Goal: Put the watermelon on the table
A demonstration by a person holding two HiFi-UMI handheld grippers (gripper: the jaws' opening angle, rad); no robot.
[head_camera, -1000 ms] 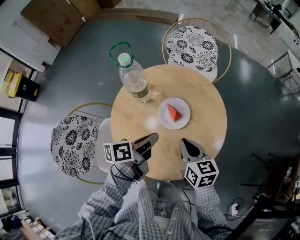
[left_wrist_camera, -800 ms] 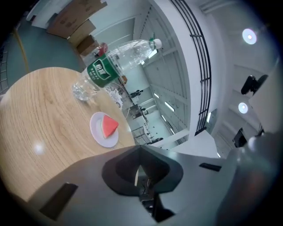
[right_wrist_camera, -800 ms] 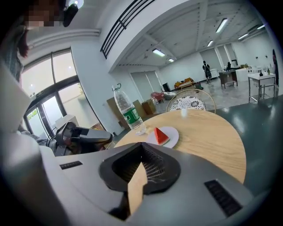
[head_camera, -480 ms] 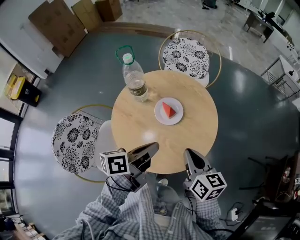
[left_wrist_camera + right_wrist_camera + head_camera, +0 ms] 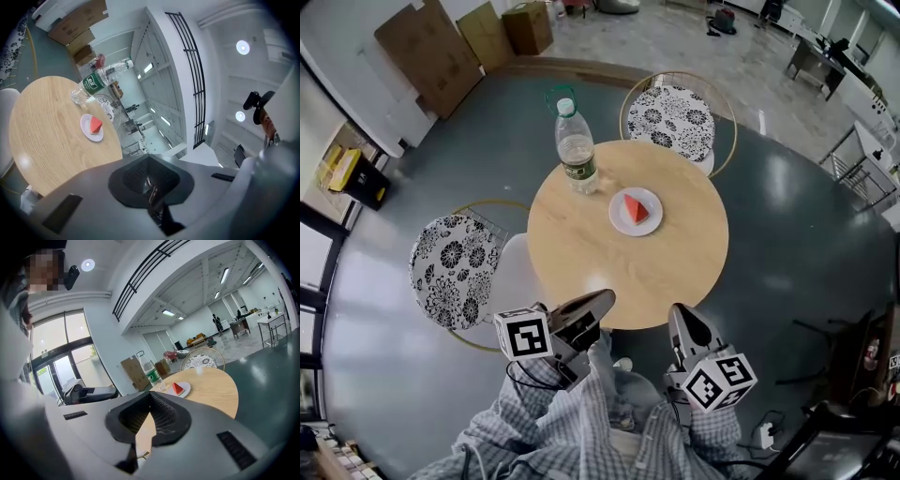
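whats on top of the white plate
One red watermelon wedge sits near the middle of the plate. The patch of plate under the wedge is covered and cannot be seen.

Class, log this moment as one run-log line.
watermelon: on plate on table | left gripper: shut, empty | right gripper: shut, empty | bottle: upright

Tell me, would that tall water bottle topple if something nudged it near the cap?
Probably yes: the bottle stands upright, tall and narrow on the round table, so a high push would likely tip it. Its clear plastic looks smooth, perhaps slippery. On its side it would probably roll.
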